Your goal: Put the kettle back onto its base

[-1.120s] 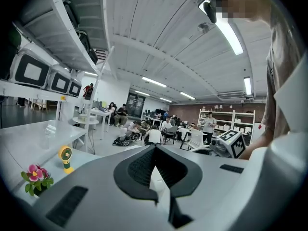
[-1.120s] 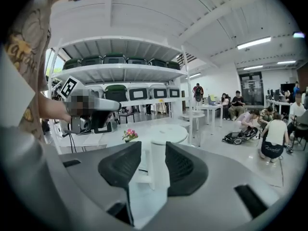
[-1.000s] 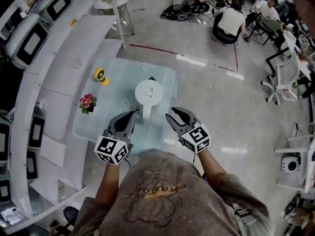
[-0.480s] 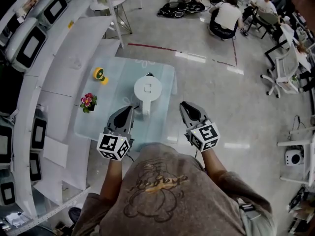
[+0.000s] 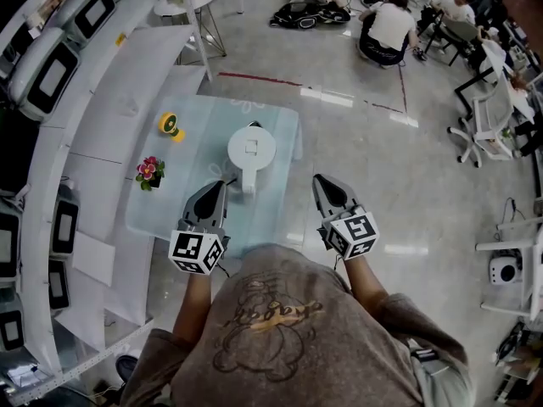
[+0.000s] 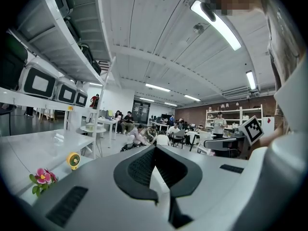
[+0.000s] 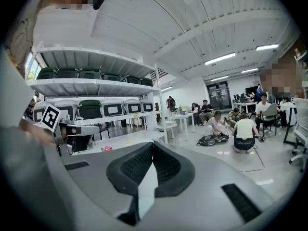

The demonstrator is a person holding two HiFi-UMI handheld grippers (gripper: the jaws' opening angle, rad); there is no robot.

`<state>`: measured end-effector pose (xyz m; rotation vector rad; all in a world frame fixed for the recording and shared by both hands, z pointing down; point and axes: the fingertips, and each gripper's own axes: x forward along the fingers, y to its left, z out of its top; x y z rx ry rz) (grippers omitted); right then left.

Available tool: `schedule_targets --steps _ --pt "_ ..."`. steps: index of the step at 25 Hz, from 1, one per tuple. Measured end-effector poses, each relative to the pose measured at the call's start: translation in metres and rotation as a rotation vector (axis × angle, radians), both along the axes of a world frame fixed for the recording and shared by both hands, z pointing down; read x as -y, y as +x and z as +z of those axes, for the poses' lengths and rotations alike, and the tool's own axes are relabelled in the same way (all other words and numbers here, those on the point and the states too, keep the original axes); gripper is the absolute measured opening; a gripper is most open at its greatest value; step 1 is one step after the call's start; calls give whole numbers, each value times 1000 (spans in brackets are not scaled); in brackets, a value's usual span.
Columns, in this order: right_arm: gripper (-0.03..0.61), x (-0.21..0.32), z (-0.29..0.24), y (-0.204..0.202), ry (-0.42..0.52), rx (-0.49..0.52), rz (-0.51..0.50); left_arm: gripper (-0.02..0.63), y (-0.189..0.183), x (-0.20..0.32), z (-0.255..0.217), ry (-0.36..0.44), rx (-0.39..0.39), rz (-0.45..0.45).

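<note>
In the head view a white kettle (image 5: pixel 251 153) stands on the pale glass table (image 5: pixel 161 214), lid up and handle pointing toward me. Its base does not show apart from it. Just left of the handle, over the table's near part, my left gripper (image 5: pixel 212 190) is shut with nothing in it. My right gripper (image 5: pixel 323 184) is shut and empty too, off the table's right edge above the floor, well clear of the kettle. Both gripper views show closed jaws, the left gripper (image 6: pixel 154 150) and the right gripper (image 7: pixel 153 146), and no kettle.
A small pot of pink flowers (image 5: pixel 149 174) and a yellow round object (image 5: pixel 170 125) sit on the table's left side. White shelves (image 5: pixel 85 83) with boxes run along the left. Several people (image 5: pixel 390 28) sit on the floor far ahead.
My right gripper was open near the kettle's handle; it has shut and swung out to the right, away from the table. The left gripper has hardly moved. The kettle stays put.
</note>
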<state>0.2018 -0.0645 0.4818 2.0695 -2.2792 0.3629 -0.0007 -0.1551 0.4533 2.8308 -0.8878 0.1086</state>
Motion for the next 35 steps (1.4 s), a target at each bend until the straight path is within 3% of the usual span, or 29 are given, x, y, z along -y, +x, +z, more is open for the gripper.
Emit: schedule_targets --steps 35 --pt "-8 -1 -5 -23 18 4 -30 21 -22 -10 -9 -39 -36 -67"
